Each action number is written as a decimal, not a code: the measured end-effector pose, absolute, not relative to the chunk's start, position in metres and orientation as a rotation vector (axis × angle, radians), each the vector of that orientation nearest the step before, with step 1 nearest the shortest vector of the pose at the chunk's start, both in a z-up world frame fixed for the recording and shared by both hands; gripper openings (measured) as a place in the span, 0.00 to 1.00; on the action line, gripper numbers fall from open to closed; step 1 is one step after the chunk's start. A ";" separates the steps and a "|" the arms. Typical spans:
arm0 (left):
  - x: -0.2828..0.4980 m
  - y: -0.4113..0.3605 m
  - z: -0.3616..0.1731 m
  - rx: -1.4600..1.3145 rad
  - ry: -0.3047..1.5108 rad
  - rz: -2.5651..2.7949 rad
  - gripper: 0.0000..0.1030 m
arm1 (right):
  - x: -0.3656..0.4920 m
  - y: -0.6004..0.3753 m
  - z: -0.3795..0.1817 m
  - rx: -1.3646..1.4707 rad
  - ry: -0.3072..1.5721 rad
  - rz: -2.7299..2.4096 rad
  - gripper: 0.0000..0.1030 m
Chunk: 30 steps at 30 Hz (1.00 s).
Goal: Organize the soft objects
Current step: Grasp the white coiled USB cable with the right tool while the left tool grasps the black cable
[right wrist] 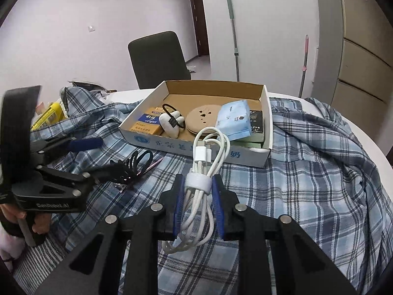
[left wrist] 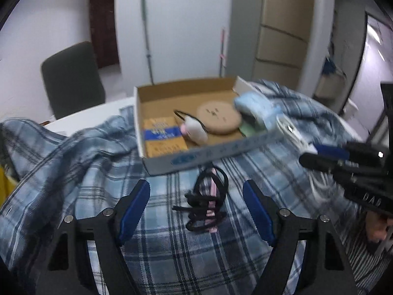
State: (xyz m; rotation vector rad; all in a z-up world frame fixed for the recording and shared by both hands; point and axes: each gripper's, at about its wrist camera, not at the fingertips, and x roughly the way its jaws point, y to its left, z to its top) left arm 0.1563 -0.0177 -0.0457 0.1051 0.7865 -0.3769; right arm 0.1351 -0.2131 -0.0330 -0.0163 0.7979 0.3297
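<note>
Right gripper (right wrist: 197,194) clamps coiled white USB cable (right wrist: 205,169); left gripper (left wrist: 196,204) spread wide over tangled black cord (left wrist: 205,204), prob. not touching.

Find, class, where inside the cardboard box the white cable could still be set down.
Bare floor lies along the cardboard box's far wall, behind the round tan disc, and in the far left corner. The near half is crowded: orange packet, white plush, blue tissue pack. The right tool grips the white cable.

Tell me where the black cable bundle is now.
The black cable bundle lies on the plaid cloth, just in front of the cardboard box and between the fingers of the open left gripper, untouched.
</note>
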 end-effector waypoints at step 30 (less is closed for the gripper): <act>0.133 -0.009 -0.028 0.068 0.593 -0.429 0.08 | 0.120 -0.211 -0.025 -0.041 0.702 0.362 0.21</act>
